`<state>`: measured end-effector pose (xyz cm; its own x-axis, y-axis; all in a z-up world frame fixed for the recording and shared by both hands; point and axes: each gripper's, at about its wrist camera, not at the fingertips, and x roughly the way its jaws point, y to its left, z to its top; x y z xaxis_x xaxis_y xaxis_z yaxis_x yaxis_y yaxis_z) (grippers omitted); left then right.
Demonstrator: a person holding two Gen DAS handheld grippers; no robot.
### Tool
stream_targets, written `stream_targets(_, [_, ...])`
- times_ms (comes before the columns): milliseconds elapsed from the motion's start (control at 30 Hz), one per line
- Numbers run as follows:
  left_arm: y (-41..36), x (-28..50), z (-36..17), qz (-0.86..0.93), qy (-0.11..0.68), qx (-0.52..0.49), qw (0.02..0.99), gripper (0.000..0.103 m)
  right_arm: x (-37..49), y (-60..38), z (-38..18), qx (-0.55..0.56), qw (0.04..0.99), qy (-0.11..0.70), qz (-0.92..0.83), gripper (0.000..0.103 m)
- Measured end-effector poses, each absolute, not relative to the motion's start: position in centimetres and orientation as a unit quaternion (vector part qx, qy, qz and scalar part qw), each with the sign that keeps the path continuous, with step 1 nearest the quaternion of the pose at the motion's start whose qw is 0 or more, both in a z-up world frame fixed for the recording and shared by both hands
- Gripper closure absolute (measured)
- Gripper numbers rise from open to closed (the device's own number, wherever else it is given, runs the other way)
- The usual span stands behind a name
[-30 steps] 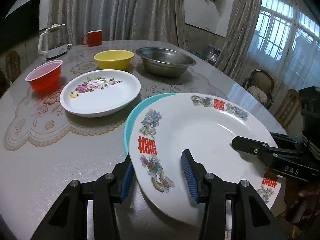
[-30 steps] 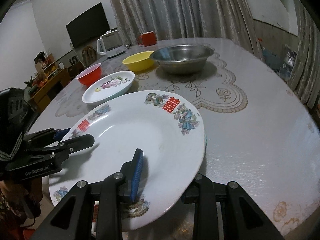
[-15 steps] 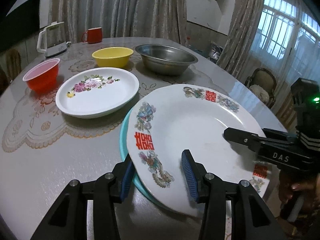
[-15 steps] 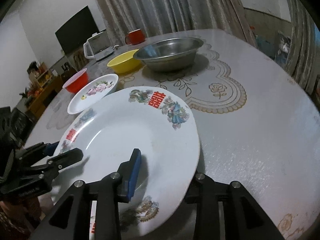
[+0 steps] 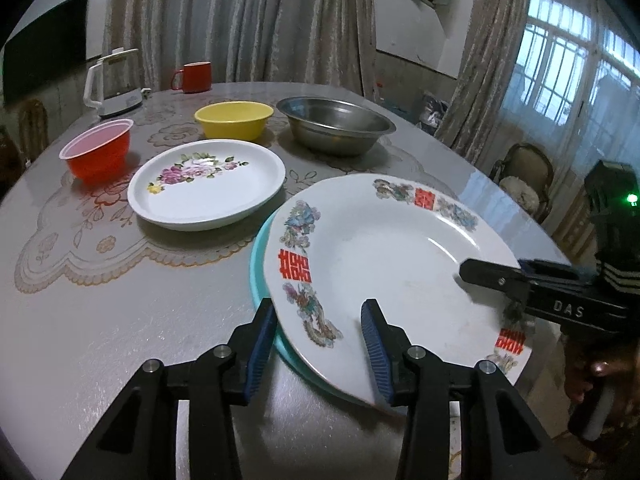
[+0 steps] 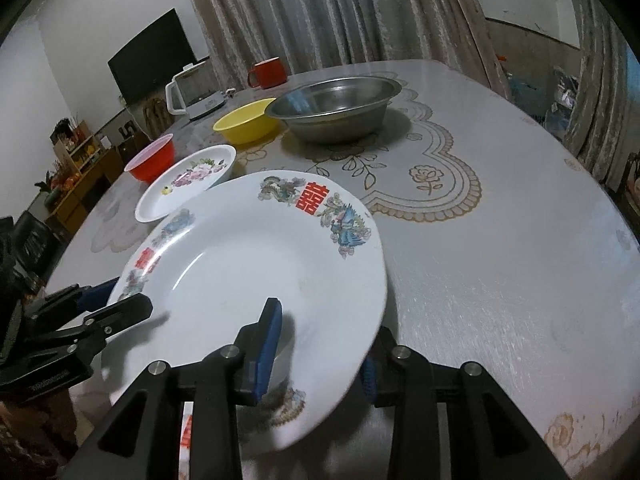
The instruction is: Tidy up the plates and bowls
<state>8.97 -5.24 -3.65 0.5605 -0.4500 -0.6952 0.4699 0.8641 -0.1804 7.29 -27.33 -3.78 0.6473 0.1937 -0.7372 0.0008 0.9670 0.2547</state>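
A large white plate with red characters and bird patterns (image 5: 384, 256) (image 6: 256, 272) is held tilted above the table, over a teal plate (image 5: 260, 276). My left gripper (image 5: 320, 340) straddles its near rim, one finger under and one over. My right gripper (image 6: 320, 352) straddles the opposite rim the same way and shows in the left wrist view (image 5: 516, 280). A white rose-pattern plate (image 5: 208, 182) (image 6: 188, 180) lies beyond. A red bowl (image 5: 98, 154), a yellow bowl (image 5: 234, 120) and a steel basin (image 5: 336, 124) stand further back.
A white kettle (image 5: 114, 80) and a red mug (image 5: 194, 76) stand at the table's far edge. A lace mat (image 6: 420, 176) covers the middle of the round table. Chairs (image 5: 520, 176) stand to the right by the curtains.
The large plate has risen and tilted, moving with both grippers toward the far side. More of the teal plate's rim shows under it.
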Motion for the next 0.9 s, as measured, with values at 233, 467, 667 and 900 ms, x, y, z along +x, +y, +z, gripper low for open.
stream_targets(233, [-4.8,8.0,-3.7,-0.254,0.387,0.013,0.886,0.067,5.3,-27.9,-3.2,0.111,0.900,0.419,0.044,0.067])
stream_targets(467, [-4.9,7.7,-3.6,-0.248,0.384,0.013,0.890,0.070,4.4,-27.4,-2.7,0.086,0.903,0.418,0.049,0.075])
stream_targets(667, [-4.9,8.2,-3.6,-0.240,0.385,0.016,0.891,0.071,5.1,-27.4,-2.9,0.095,0.905,0.414,0.037,0.076])
stream_targets(900, [-4.6,8.7,-3.6,-0.237,0.389,0.011,0.890,0.071,5.7,-27.0,-2.9,0.094,0.904,0.414,0.039,0.075])
